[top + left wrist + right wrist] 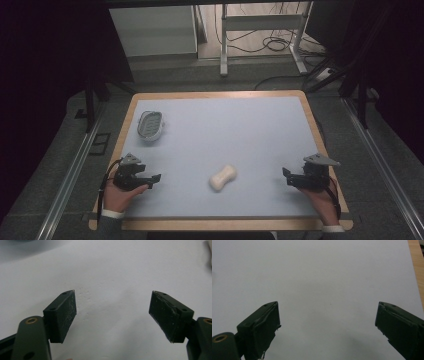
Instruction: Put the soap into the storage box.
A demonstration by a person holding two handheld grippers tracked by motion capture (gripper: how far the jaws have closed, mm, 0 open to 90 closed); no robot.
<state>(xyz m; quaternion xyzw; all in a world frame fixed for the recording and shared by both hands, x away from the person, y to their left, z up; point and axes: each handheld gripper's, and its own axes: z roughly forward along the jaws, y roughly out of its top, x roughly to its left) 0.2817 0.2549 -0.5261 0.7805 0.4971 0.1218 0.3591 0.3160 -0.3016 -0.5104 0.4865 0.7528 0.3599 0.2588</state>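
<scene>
Low on the table (260, 125), the left hand-held gripper (156, 179) at lower left and the right hand-held gripper (287, 176) at lower right point toward each other, both with jaws wide apart and holding nothing. The white bone-shaped piece (223, 177) lies between them at lower centre, apart from both. A mesh basket (150, 124) sits at upper left.

The desk (260, 120) has a pale blue-grey top with a light wooden edge showing along its rim. Two things lie directly on it. A white, peanut-shaped object (223, 177) rests between the left hand-held gripper (153, 180) and the right hand-held gripper (286, 176), nearer the left one and apart from both. A small oval mesh basket (150, 124) with a pale rim sits well beyond the left hand-held gripper, toward the far left corner
</scene>
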